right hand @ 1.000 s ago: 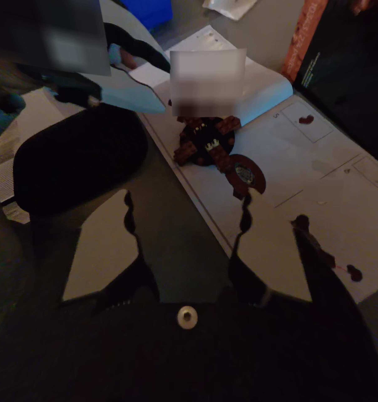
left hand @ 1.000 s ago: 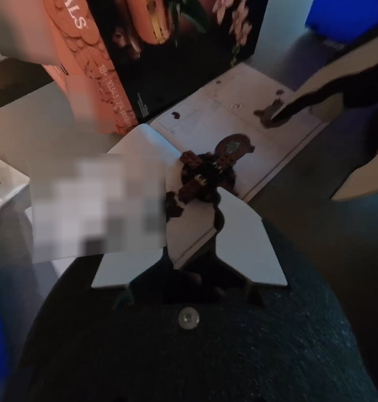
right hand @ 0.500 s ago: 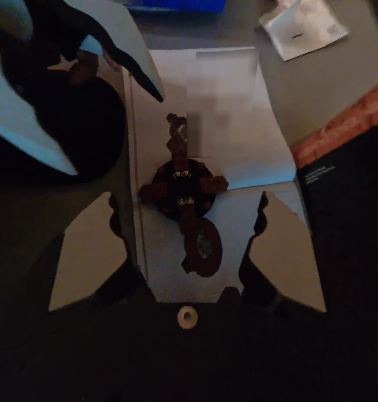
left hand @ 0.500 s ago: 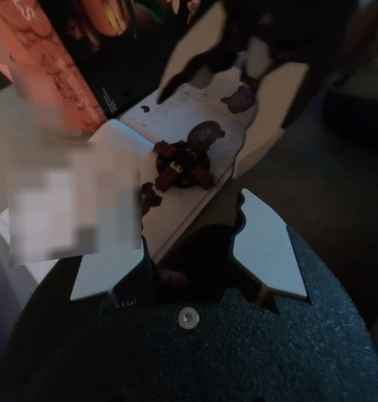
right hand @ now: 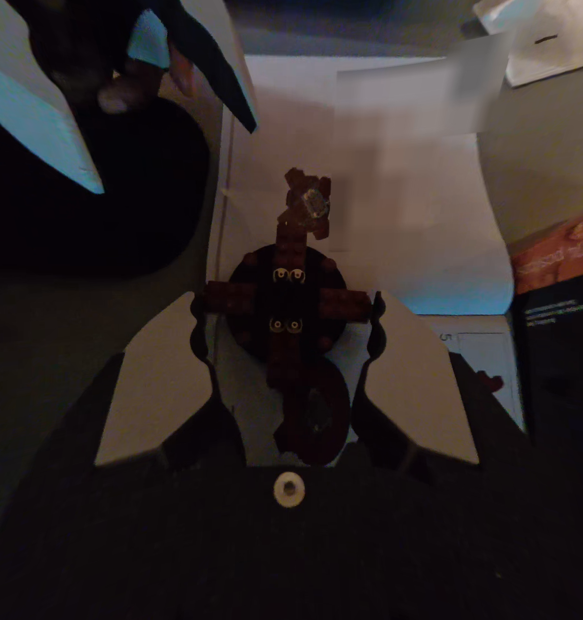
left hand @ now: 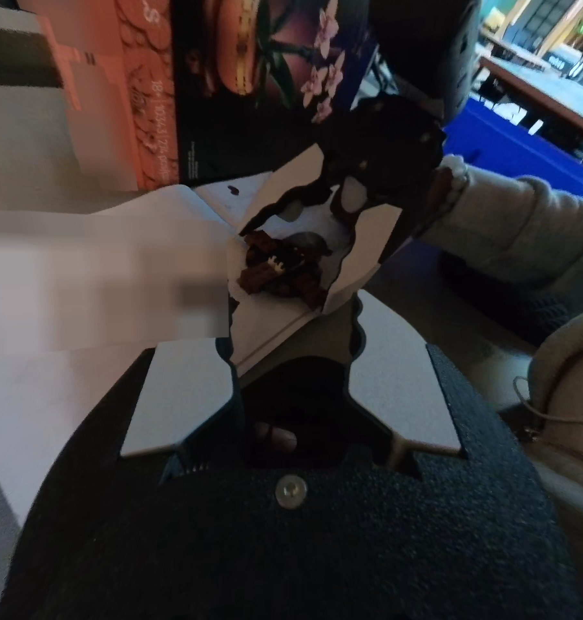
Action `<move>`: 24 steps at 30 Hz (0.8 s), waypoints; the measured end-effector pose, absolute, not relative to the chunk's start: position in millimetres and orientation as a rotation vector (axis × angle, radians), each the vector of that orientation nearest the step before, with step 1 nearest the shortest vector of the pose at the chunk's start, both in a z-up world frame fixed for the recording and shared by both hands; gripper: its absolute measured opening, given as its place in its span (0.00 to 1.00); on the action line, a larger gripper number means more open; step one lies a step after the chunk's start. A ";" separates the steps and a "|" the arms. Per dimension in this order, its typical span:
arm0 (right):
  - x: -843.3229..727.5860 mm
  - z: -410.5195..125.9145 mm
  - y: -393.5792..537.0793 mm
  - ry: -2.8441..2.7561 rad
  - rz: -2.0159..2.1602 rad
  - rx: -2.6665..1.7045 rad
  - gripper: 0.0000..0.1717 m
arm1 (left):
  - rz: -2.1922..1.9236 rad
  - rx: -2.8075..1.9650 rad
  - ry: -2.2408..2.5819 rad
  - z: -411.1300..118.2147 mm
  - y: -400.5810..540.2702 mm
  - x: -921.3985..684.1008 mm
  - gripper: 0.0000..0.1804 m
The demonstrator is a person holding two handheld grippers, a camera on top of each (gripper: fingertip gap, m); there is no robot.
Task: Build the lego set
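Observation:
A dark brown lego assembly (right hand: 286, 302), a round black base with crossed brown bars, lies on the open instruction booklet (right hand: 400, 275). My right gripper (right hand: 287, 302) straddles it, and its fingertips (right hand: 196, 308) rest against the two ends of the cross bar. The left wrist view shows the same: the right gripper (left hand: 285, 268) has one tip at each end of the assembly (left hand: 276, 271). My left gripper (left hand: 289, 320) is open and empty, just short of the booklet's edge (left hand: 266, 328). It also shows at the upper left of the right wrist view (right hand: 172, 159).
The lego box (left hand: 216, 84) stands behind the booklet and shows at the right in the right wrist view (right hand: 558, 335). A plastic bag (right hand: 551, 40) lies beyond the booklet. A person's sleeve (left hand: 501, 228) reaches in from the right. The gap from one gripper's tips to the other's is roughly 7 centimeters.
My right gripper moved over the assembly, and its fingers widened, then narrowed onto the cross bar's ends. My left gripper opened and drew back from the assembly.

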State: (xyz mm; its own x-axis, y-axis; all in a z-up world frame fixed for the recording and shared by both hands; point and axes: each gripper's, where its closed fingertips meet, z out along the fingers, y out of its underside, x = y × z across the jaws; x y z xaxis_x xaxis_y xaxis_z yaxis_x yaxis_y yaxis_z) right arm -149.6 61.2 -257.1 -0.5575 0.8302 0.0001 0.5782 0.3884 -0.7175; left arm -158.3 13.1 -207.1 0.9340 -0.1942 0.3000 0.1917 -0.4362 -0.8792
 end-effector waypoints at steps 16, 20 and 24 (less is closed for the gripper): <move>-233.5 -230.8 18.5 -2.362 0.929 -1.079 0.54 | -0.374 -1.929 0.090 -189.8 -21.4 -135.5 0.34; -252.1 -236.9 8.4 -2.409 0.908 -1.051 0.54 | -0.383 -1.921 0.102 -189.1 -26.9 -132.5 0.34; -251.7 -259.9 10.4 -2.473 0.834 -1.120 0.82 | -0.327 -1.947 0.094 -191.4 -29.9 -140.3 0.34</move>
